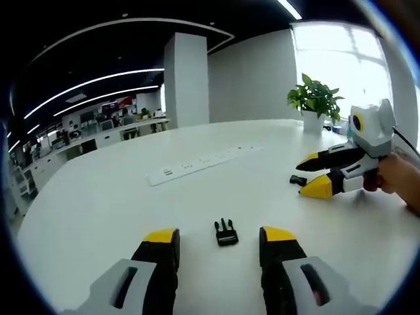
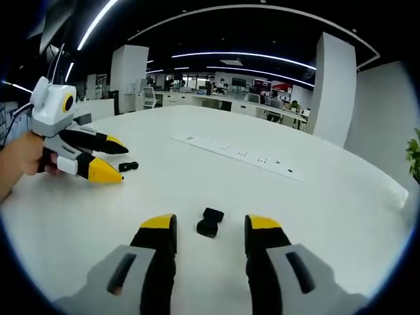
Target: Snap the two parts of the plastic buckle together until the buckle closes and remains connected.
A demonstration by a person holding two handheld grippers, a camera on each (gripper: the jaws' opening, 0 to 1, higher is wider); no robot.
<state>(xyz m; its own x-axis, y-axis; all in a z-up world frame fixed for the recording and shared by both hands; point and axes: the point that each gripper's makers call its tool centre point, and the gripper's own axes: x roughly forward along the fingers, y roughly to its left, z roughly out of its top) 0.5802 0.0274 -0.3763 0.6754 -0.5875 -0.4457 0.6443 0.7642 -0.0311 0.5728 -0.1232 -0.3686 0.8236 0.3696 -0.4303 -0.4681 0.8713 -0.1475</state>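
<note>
On the table point(image 1: 98, 210), both tongs gape over separate buckle halves point(image 1: 226, 233).

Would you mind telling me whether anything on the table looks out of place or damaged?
Nothing stands out. The pronged part lies before the left gripper, the other part before the right gripper, both on the table, apart, grippers open.

two hand-held gripper point(image 1: 220, 237) units, grey bodies, black jaws with yellow tips, white yellow-ringed lens box, black cable
</note>
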